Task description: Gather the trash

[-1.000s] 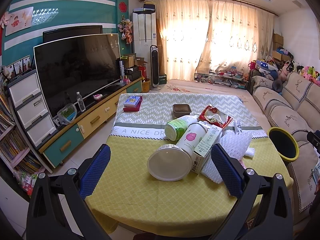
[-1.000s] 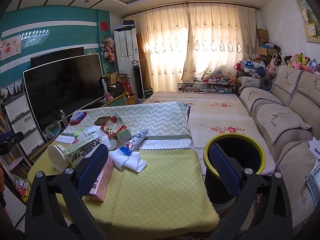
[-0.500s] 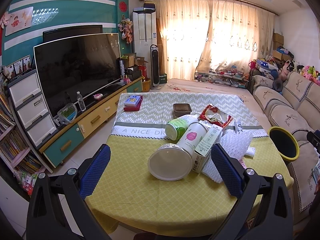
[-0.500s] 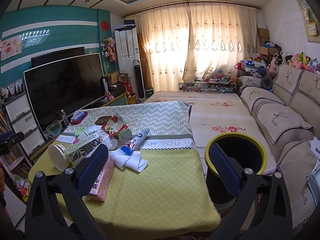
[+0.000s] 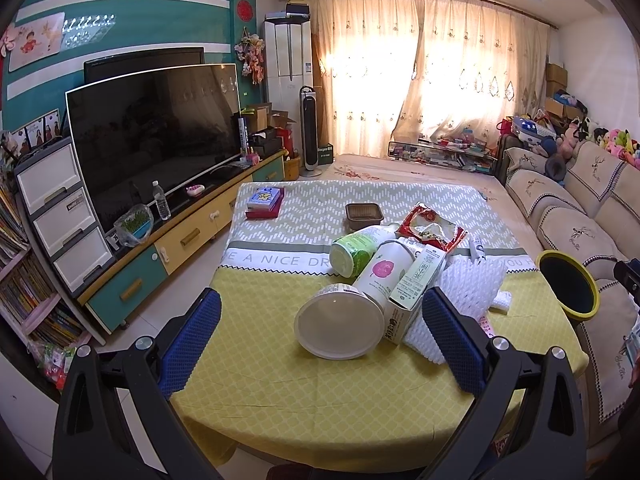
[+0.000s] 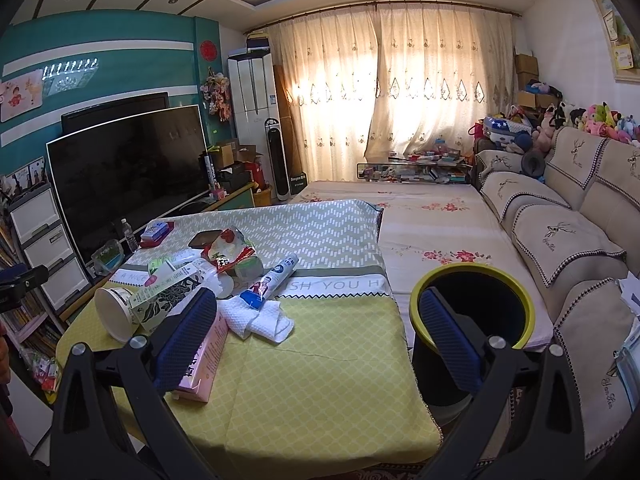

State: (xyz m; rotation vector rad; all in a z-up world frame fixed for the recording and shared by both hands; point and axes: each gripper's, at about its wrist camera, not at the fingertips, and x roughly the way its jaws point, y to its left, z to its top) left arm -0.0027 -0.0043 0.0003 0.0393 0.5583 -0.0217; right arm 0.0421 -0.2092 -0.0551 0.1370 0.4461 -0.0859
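A pile of trash lies on the table [image 5: 280,384]: a big paper cup [image 5: 340,328] on its side, a green cup [image 5: 354,252], a carton [image 5: 416,292], white foam netting [image 5: 468,296] and a red snack bag [image 5: 432,228]. My left gripper [image 5: 320,332] is open and empty, just short of the paper cup. My right gripper [image 6: 316,332] is open and empty above the table's near right part. In the right wrist view a pink box [image 6: 204,356], a white cloth [image 6: 260,320] and a toothpaste tube [image 6: 272,280] lie ahead. The black bin with yellow rim [image 6: 480,312] stands right of the table.
A sofa [image 6: 580,248] runs along the right. A TV [image 5: 156,136] on a low cabinet and white drawers [image 5: 60,216] stand to the left. A small book stack [image 5: 264,202] and a brown tray [image 5: 363,214] sit on the table's far part.
Both grippers have barely moved; the views have shifted only slightly. Both stay open and empty.
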